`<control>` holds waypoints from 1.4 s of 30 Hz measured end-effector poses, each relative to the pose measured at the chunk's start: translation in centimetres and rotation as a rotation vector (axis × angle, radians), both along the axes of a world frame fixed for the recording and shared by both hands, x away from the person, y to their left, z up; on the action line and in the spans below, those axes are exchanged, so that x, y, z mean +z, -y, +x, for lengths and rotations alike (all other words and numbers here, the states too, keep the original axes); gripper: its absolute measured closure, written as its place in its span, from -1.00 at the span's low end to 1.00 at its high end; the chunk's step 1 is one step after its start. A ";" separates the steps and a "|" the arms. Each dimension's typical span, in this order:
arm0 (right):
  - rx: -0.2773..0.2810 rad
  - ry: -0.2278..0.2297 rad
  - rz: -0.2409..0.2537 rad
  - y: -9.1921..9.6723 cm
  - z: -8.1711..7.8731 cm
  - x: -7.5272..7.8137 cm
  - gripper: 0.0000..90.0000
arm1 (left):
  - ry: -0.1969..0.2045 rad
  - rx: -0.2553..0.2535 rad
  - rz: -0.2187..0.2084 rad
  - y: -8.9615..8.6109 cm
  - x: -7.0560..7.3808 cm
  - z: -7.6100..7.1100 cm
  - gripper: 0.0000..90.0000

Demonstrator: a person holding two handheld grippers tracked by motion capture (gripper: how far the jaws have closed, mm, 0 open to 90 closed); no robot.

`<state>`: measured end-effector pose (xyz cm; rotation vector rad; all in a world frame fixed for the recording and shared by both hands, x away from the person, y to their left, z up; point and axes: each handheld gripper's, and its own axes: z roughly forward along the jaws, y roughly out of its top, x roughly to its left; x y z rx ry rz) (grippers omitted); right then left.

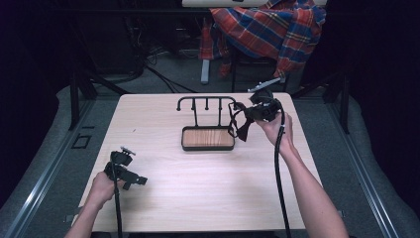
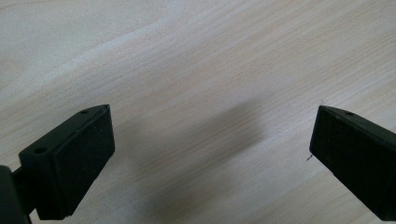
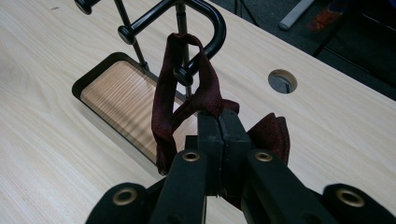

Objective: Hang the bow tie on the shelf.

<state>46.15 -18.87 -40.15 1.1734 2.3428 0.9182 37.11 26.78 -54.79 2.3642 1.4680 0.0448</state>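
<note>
Left gripper (image 1: 130, 174): rests low over the near left of the table (image 1: 163, 198), jaws spread wide, nothing between them, only bare wood below.
Rack (image 1: 207, 124): black stand with hooked arms and a wooden tray base, at the table's far middle.
Strap (image 3: 187, 88): dark red fabric loop, draped over the rack's right end hook.
Right gripper (image 3: 219, 122): jaws pressed together, pinching the strap just beside that hook, over the tray's edge.

In the right gripper view, the dark red strap (image 3: 163, 116) disappears between the closed jaws near the rack (image 3: 205, 18), its clamped part hidden. The rack's top is cut off by the upper edge. A plaid cloth (image 1: 277, 29) beyond the rack runs off the high view's top.
</note>
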 end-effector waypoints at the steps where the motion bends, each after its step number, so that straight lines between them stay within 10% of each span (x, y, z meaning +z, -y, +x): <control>1: -0.002 -0.002 -0.001 0.0 0.1 0.0 0.98 | 0.000 -0.001 0.001 0.0 0.0 0.0 -1.00; 42: -0.063 -0.098 0.020 -0.6 2.3 -4.2 0.98 | -0.002 -0.006 0.003 0.2 0.0 0.1 -1.00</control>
